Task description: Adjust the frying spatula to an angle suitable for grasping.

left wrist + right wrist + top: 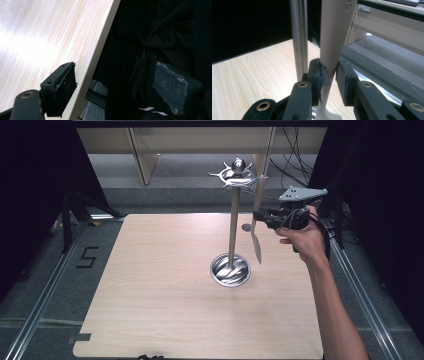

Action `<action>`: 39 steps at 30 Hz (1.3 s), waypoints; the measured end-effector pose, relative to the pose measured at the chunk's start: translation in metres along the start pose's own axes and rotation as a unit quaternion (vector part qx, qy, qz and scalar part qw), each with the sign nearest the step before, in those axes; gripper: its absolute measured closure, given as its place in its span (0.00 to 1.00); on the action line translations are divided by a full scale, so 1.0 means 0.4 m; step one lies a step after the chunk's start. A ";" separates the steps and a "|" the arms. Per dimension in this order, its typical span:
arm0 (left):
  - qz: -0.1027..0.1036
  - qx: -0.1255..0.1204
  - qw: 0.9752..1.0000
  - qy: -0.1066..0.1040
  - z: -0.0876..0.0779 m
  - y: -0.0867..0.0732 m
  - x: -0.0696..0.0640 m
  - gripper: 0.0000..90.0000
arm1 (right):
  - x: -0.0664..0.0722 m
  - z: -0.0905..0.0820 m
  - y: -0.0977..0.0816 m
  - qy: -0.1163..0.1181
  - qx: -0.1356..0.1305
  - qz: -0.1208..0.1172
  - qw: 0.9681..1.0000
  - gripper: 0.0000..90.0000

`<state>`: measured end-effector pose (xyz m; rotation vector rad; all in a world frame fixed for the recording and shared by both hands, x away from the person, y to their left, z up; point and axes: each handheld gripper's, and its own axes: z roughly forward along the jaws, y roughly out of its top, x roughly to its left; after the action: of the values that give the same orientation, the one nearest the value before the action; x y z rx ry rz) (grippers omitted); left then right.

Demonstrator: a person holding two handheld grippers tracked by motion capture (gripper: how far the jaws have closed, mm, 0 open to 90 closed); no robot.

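A metal stand rises from a round base (230,270) on the wooden table (165,285), its pole (232,227) topped by a ring of hooks (238,175). A beige utensil (257,245) hangs upright right of the pole, blade down, with its top end level with the right hook. My right gripper (257,215) is shut on its handle partway down. In the right gripper view the pads pinch the narrowing handle (334,37), and the pole (299,37) stands just behind to the left. My left gripper (115,72) is open and holds nothing, beside the table edge (100,50).
A small dark disc (246,227) lies on the table behind the stand. Metal rails (45,290) run along both sides of the table. Cables (295,165) hang at the back right. Black cloth (155,32) lies beyond the table edge in the left gripper view.
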<state>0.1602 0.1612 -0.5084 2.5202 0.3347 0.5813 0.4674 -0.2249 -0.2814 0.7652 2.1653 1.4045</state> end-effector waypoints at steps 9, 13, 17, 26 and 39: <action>0.001 -0.001 1.000 0.004 0.000 0.000 -0.001 0.20 | 0.011 -0.011 -0.006 0.003 0.002 0.010 1.000 0.77; 0.000 -0.001 1.000 0.005 0.001 0.000 -0.002 0.20 | 0.015 -0.018 -0.013 0.004 -0.002 0.016 1.000 0.75; 0.000 -0.001 1.000 0.005 0.001 0.000 -0.002 0.20 | 0.018 -0.030 -0.019 0.001 -0.011 0.013 1.000 0.72; 0.000 -0.002 1.000 0.006 0.001 0.000 -0.001 0.20 | 0.039 -0.062 -0.048 -0.011 -0.024 0.010 1.000 0.66; 0.001 -0.002 1.000 -0.005 0.005 0.000 0.000 0.20 | 0.064 -0.093 -0.097 -0.018 -0.031 0.013 0.999 0.59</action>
<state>0.1611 0.1605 -0.5099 2.5179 0.3275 0.5697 0.4166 -0.2456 -0.3047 0.7919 2.0825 1.4525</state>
